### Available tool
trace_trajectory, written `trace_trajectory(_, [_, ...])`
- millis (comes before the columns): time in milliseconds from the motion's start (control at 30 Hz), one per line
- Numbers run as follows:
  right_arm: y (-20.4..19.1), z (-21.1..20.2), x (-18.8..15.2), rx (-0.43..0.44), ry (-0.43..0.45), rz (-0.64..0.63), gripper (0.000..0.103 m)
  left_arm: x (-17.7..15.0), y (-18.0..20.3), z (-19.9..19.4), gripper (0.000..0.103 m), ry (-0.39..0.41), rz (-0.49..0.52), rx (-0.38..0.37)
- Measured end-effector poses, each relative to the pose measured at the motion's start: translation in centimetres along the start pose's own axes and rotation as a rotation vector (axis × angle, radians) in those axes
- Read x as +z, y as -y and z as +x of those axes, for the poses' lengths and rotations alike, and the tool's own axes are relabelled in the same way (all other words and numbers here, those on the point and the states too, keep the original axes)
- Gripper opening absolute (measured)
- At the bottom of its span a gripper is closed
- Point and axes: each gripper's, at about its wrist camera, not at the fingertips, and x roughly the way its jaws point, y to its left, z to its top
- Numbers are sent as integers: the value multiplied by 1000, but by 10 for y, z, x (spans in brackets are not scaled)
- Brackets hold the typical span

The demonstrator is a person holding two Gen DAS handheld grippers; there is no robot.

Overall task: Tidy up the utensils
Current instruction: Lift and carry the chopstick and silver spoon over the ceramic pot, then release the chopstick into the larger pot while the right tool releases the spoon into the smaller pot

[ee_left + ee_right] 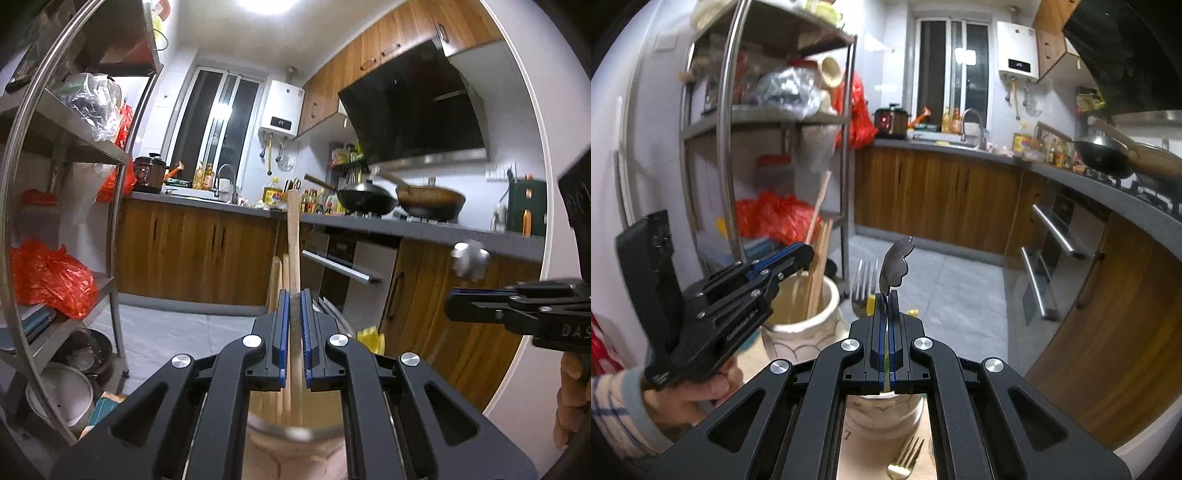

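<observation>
- The step in hand looked like sorting: each gripper carried one utensil toward a holder, wooden sticks to one pot and metal cutlery to the other.
- The left gripper (294, 306) was clamped on a wooden chopstick (293, 236), which rose toward twelve o'clock from the pads; its lower end hung inside the cream pot (809, 314), among other chopsticks (820, 251) standing there.
- The right gripper (886, 314) was clamped on the handle of a metal spoon (897, 264), its bowl standing up at twelve o'clock above the fingertips.
- A second pot (882, 413) sat directly beneath the right gripper, at six o'clock; a silver fork (863, 284) stood at about eleven o'clock from the fingertips, apparently in that pot.
- A gold fork (905, 461) lay on the table at six o'clock, not yet sorted.
- Next, the left jaws probably needed to part so the chopstick dropped in; the spoon needed lowering over its pot before release.
</observation>
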Motion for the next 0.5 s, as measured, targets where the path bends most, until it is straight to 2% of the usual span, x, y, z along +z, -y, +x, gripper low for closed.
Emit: trace_trajectory(500, [-18, 35, -10, -3, -52, -34, 3, -5, 0, 1, 6, -40, 22, 61])
